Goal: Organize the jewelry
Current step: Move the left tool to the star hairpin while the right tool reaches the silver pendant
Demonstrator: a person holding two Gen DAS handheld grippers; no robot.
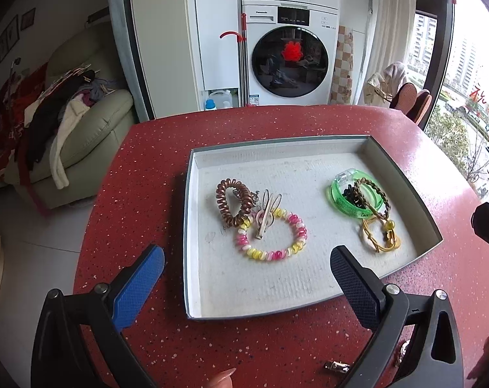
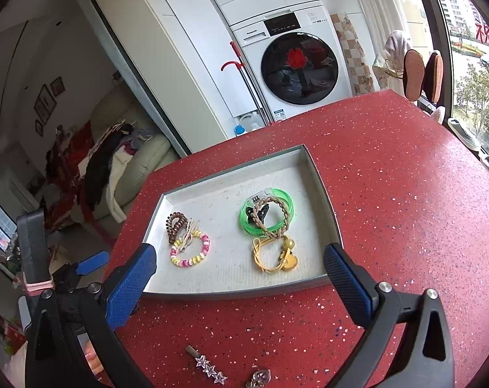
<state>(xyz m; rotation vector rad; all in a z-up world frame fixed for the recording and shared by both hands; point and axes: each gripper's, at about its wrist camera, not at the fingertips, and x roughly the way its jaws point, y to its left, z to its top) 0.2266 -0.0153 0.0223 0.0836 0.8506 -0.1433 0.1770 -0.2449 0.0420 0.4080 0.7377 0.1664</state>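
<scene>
A grey tray (image 1: 192,174) (image 2: 328,213) sits on the red table. In it lie a brown spiral hair tie (image 1: 233,205) (image 2: 175,226), a metal hair clip (image 1: 267,213), a pink-yellow spiral bracelet (image 1: 271,236) (image 2: 191,249), a green bangle (image 1: 354,199) (image 2: 267,213) with a braided band and black clip, and a yellow cord bracelet (image 1: 380,236) (image 2: 275,255). A star hair clip (image 2: 207,365) and a clear charm (image 2: 259,378) lie on the table before the tray. My left gripper (image 1: 247,268) is open and empty over the tray's near edge. My right gripper (image 2: 239,268) is open and empty.
The red speckled table (image 1: 141,168) (image 2: 406,194) ends at a rounded left edge. A small metal clip (image 1: 336,367) lies near the left gripper's base. A washing machine (image 1: 289,58) stands behind, a cluttered sofa (image 1: 82,123) at left, a window at right.
</scene>
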